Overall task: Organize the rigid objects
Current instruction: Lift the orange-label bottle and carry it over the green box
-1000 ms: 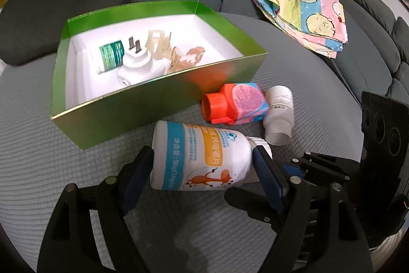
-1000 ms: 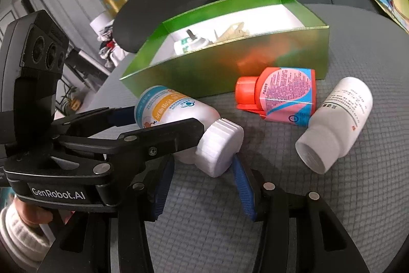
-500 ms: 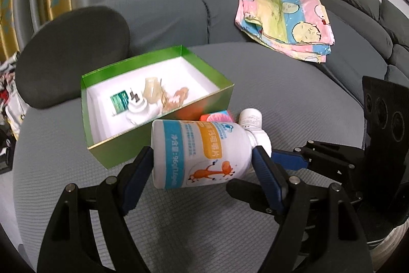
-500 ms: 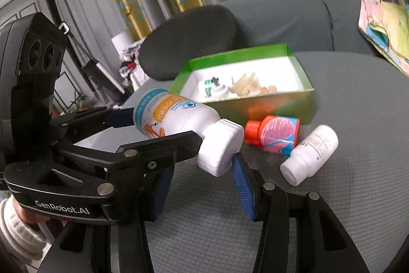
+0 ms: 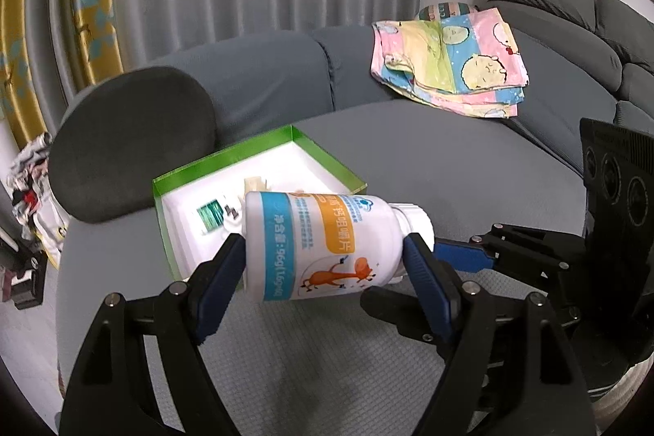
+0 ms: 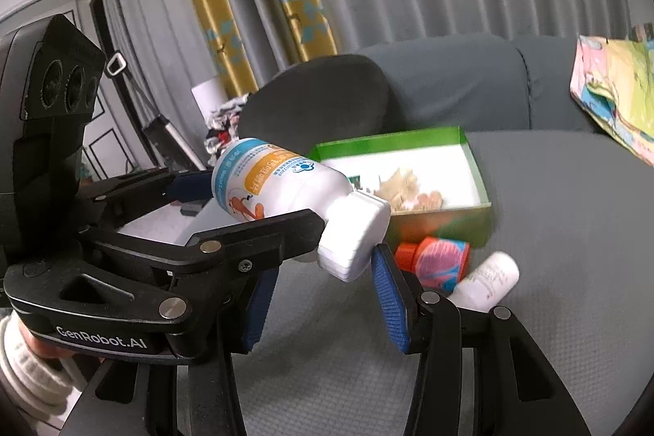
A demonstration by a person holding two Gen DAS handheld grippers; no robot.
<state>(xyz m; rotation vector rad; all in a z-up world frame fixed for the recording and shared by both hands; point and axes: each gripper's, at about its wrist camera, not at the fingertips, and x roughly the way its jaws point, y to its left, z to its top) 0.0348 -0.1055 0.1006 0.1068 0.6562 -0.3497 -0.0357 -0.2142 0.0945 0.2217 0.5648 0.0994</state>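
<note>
My left gripper (image 5: 323, 256) is shut on a large white bottle (image 5: 323, 244) with a blue and orange label and holds it lying sideways above the grey cushion. My right gripper (image 6: 323, 272) is around the bottle's white cap (image 6: 353, 235), its blue pads (image 6: 388, 301) close to or touching the cap. The bottle (image 6: 274, 178) also shows in the right wrist view. Beyond it stands a green box (image 5: 261, 158) with a white inside that holds several small items. An orange-capped pink bottle (image 6: 433, 258) and a small white bottle (image 6: 486, 280) lie in front of the box (image 6: 478, 191).
A dark round cushion (image 5: 131, 137) lies behind the box at the left. A folded pastel cloth (image 5: 449, 64) sits on the sofa at the back right. Curtains hang behind. Clutter lies on the floor at the far left.
Both grippers have risen with the large bottle, from the cushion surface to well above it. The box and the two small bottles now lie farther below.
</note>
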